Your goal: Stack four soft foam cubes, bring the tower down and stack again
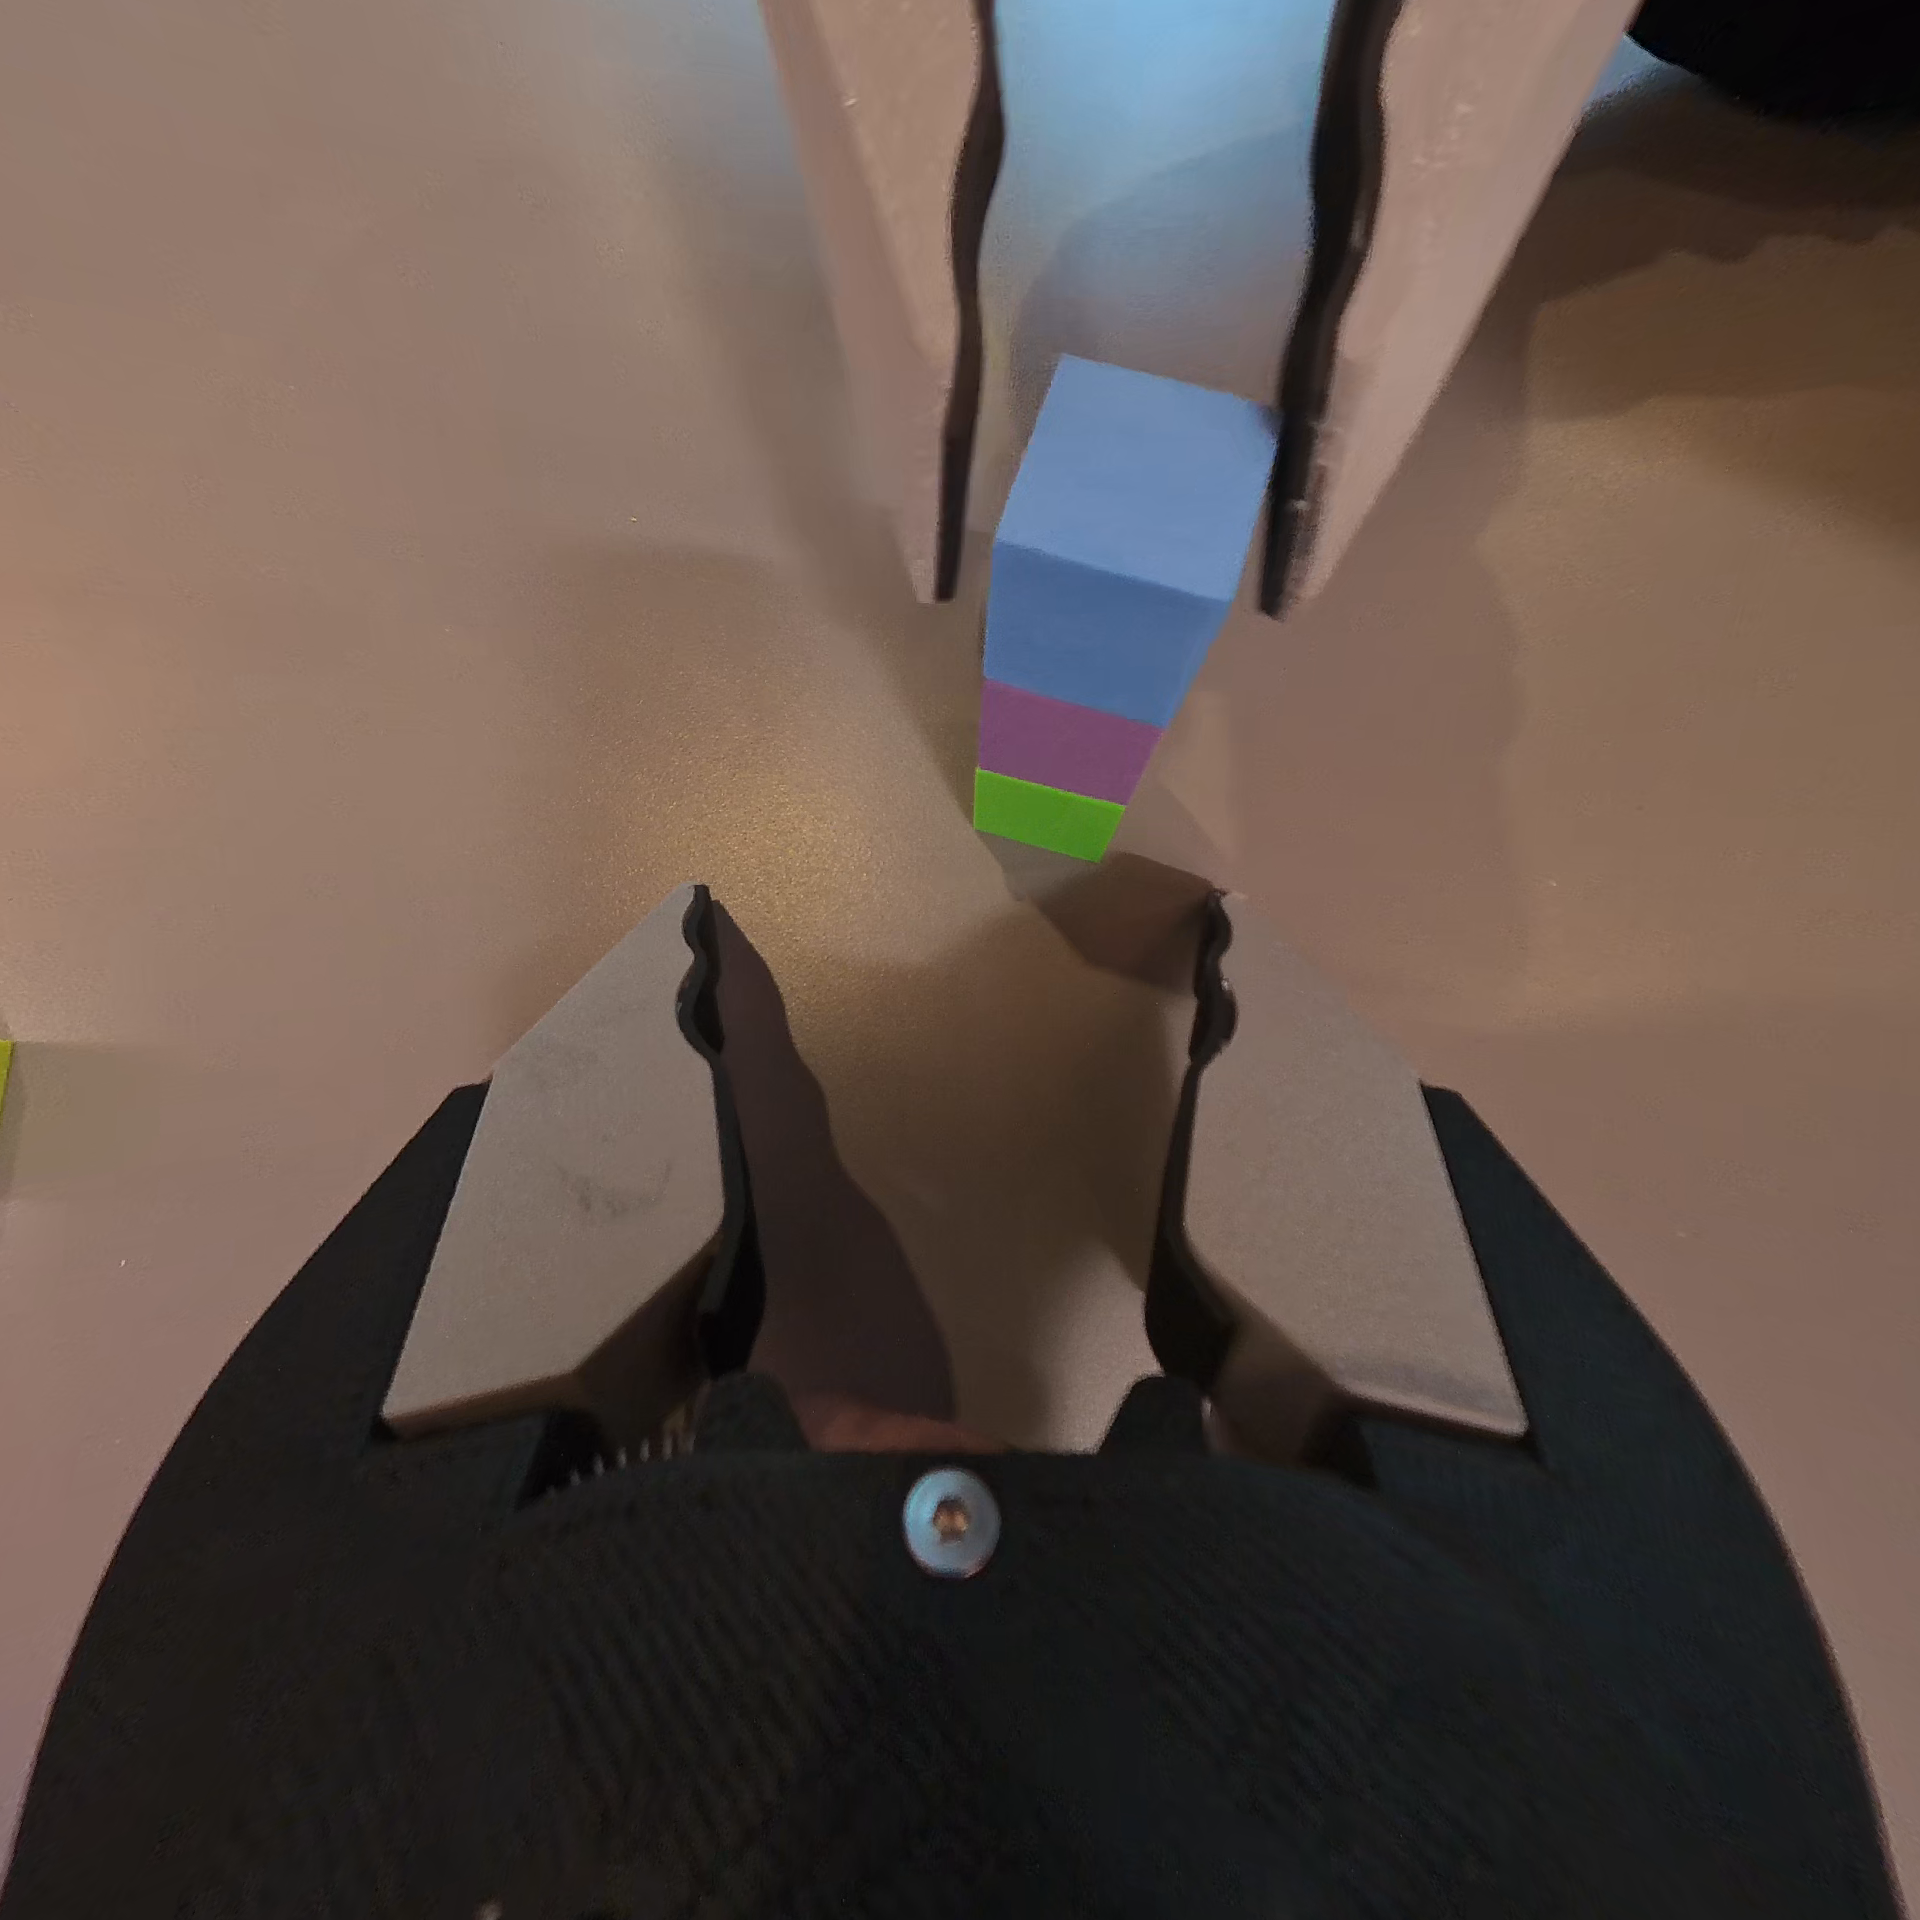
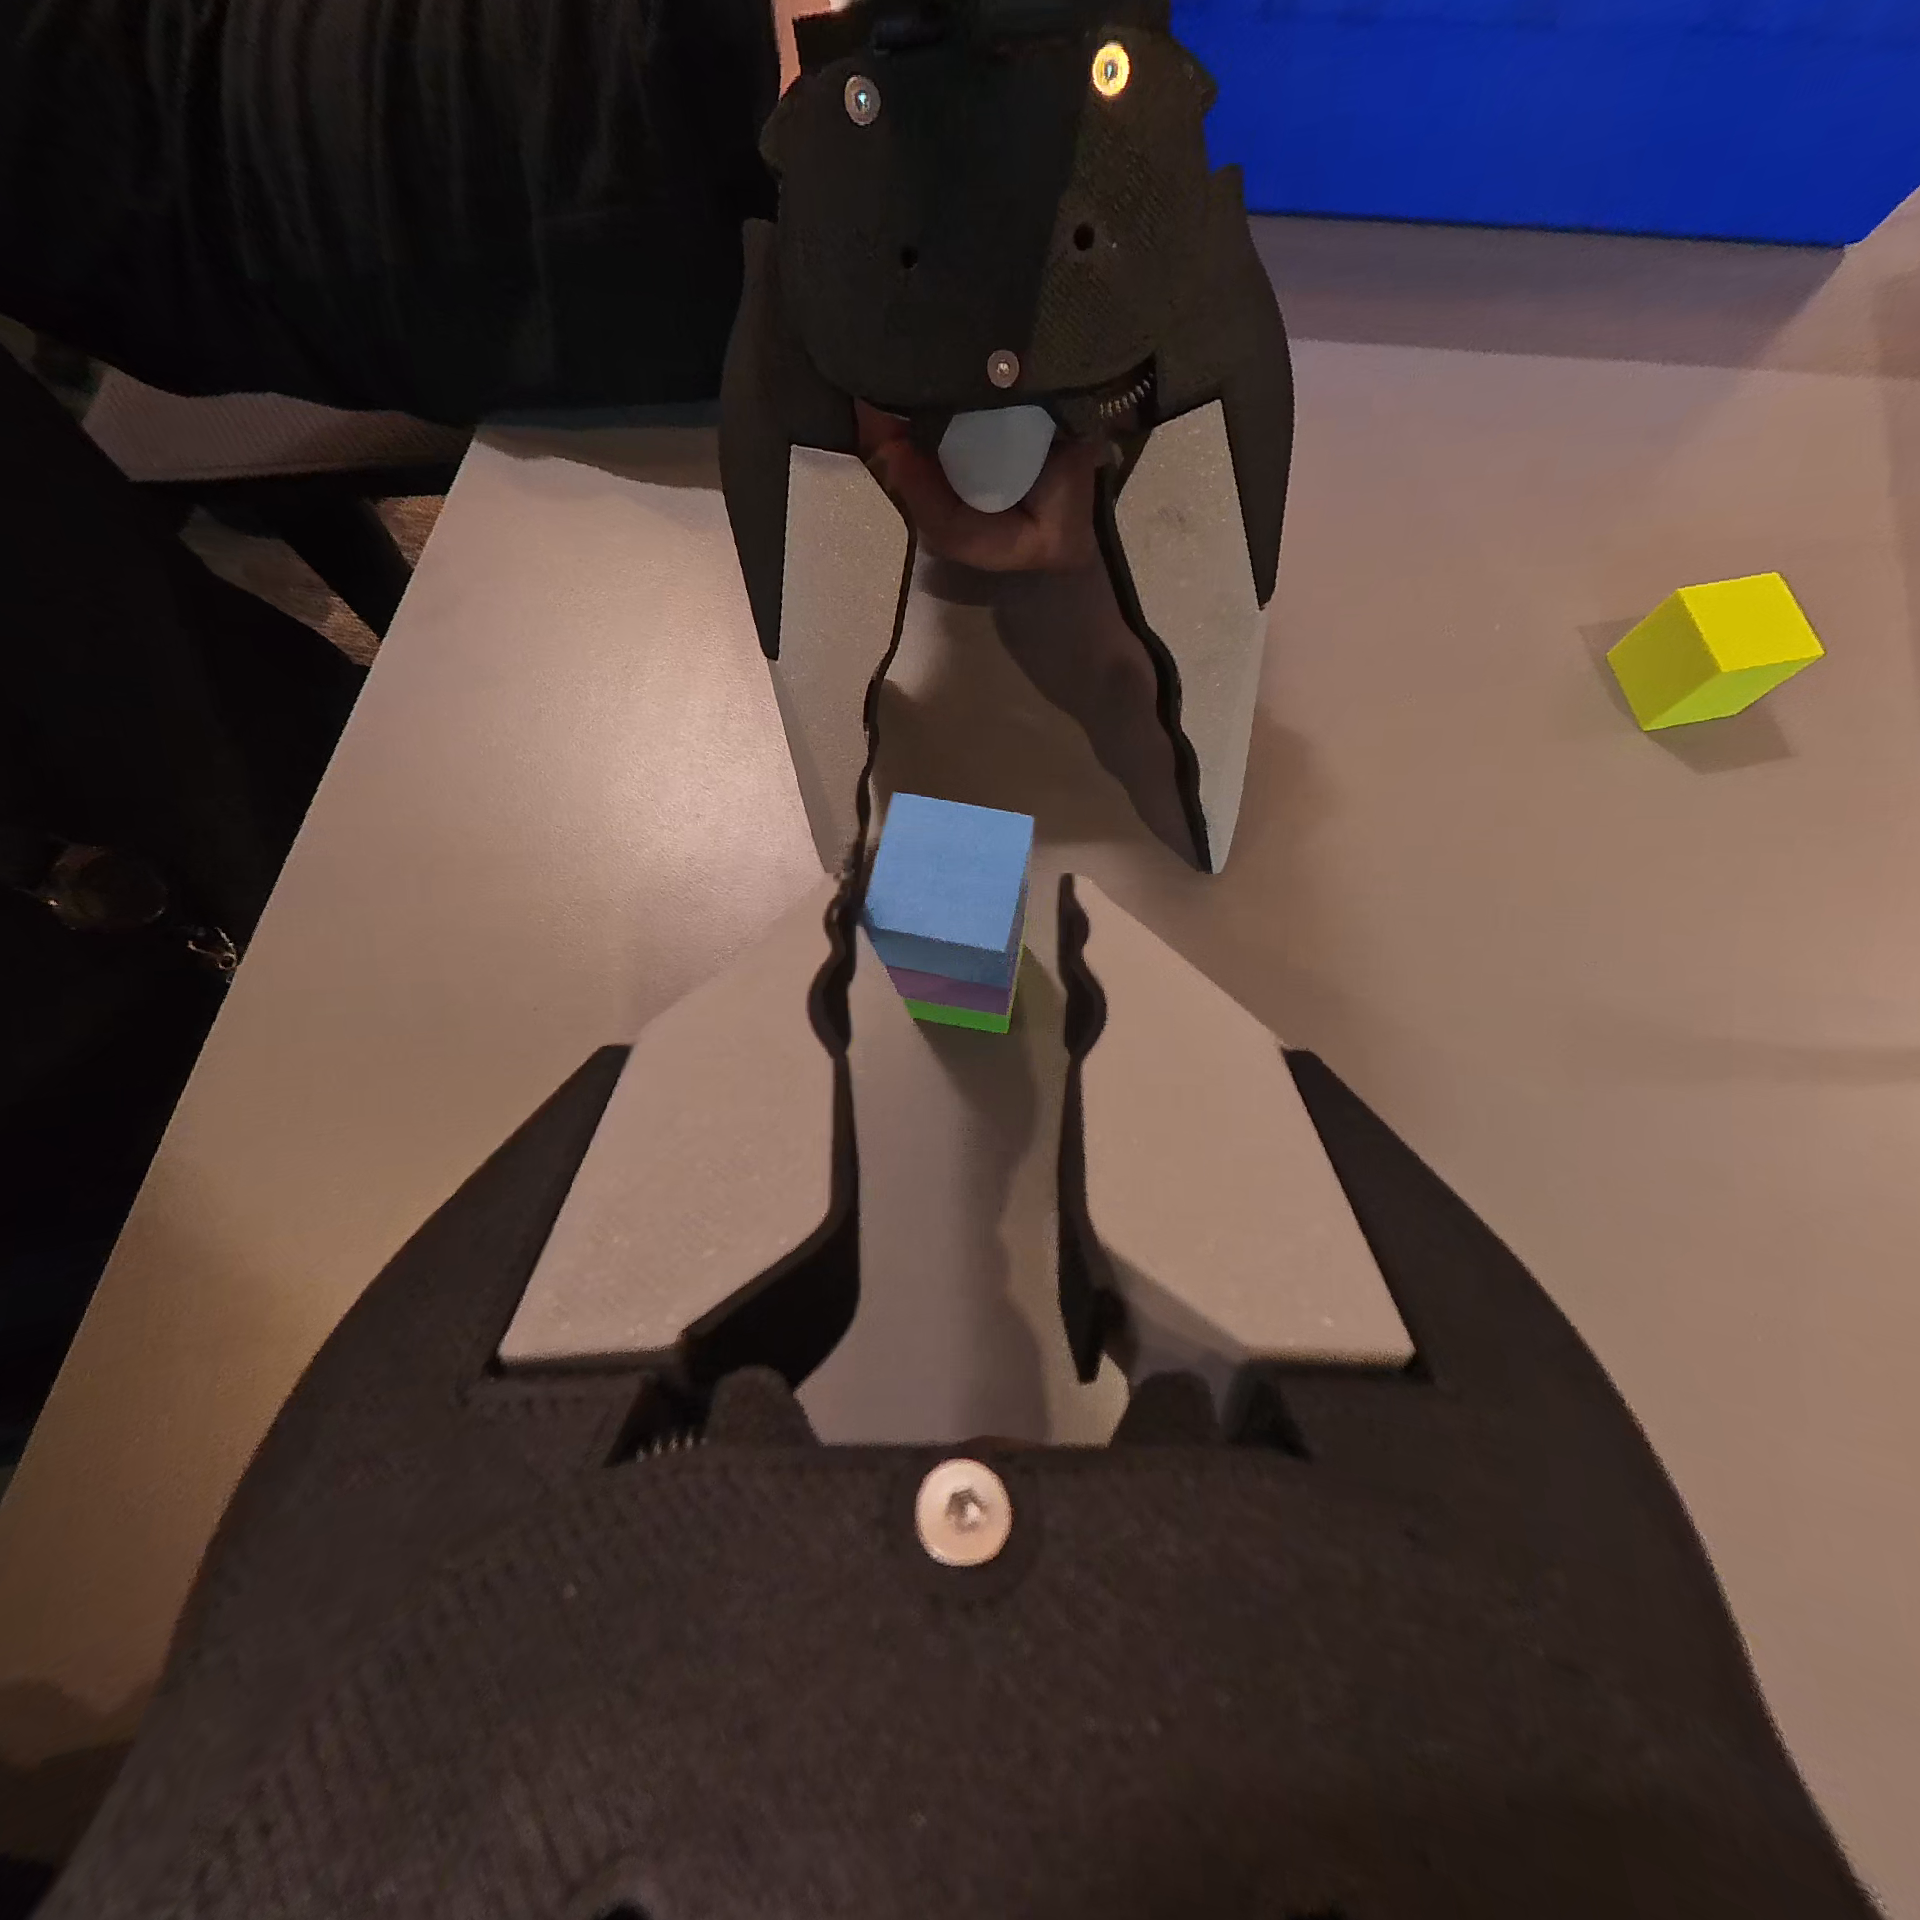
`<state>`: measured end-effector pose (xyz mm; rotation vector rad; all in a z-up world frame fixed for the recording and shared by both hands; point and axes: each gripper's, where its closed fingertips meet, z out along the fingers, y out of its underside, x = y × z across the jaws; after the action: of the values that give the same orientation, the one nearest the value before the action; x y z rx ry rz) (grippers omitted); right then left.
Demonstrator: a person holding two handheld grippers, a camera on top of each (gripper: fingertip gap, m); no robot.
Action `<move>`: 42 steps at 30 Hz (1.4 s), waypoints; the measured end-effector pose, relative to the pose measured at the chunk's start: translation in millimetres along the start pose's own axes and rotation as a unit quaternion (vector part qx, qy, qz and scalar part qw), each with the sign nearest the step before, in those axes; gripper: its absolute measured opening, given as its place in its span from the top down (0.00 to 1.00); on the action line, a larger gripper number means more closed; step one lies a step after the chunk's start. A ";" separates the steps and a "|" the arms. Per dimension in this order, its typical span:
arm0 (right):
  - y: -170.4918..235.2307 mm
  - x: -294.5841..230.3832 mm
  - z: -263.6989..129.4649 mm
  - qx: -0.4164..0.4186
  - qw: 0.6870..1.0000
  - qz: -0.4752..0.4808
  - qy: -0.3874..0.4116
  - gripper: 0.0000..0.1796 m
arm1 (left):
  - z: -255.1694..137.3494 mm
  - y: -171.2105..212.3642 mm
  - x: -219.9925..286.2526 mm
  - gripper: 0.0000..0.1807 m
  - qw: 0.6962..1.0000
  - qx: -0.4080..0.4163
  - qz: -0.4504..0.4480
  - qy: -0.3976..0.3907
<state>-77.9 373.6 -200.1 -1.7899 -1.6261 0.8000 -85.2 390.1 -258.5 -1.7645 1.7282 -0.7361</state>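
Note:
A tower of three foam cubes stands on the grey table (image 2: pixel 1455 1039): a blue cube (image 2: pixel 945 883) on top, a purple cube (image 2: pixel 951 995) in the middle and a green cube (image 2: pixel 961 1018) at the bottom. The tower also shows in the left wrist view, with blue (image 1: pixel 1132 499), purple (image 1: pixel 1065 738) and green (image 1: pixel 1049 819). My right gripper (image 2: pixel 953 888) is open, its fingers on either side of the blue cube; one finger touches it and a gap shows at the other. My left gripper (image 1: pixel 956 899) is open and empty, facing the tower from the other side. A yellow cube (image 2: pixel 1714 649) lies apart on the table.
The left gripper (image 2: pixel 1029 862) shows opposite in the right wrist view, and the right gripper (image 1: pixel 1112 601) in the left wrist view. The table's edge (image 2: pixel 343 748) runs along the left, with a person in dark clothing (image 2: pixel 312 208) beyond. A blue panel (image 2: pixel 1558 104) stands at the back. My right fingertips sit around 6 cm from my left ones. Measured from the fingertips, the yellow cube (image 2: pixel 1714 649) is 12 cm or so from the left gripper and 20 cm from the right.

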 end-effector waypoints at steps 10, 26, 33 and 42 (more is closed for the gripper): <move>-13.1 6.5 -10.2 0.043 0.999 0.016 0.012 0.68 | 0.1 0.1 -0.1 0.50 1.000 0.000 0.000 0.000; -34.5 74.9 -74.4 0.213 0.960 0.094 0.158 0.64 | -16.0 6.7 -8.2 0.56 0.999 -0.024 0.045 -0.015; -29.5 81.0 -81.5 0.221 0.956 0.104 0.165 0.66 | -41.1 -19.4 -63.0 0.61 0.988 0.059 0.001 -0.141; -26.3 82.2 -74.3 0.213 0.957 0.107 0.162 0.67 | -56.4 14.8 -157.1 0.58 0.938 0.053 -0.140 -0.313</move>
<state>-32.2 455.7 -135.7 -1.6879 -0.9738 0.8254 -139.2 546.2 -230.4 -1.9149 1.0094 -0.3068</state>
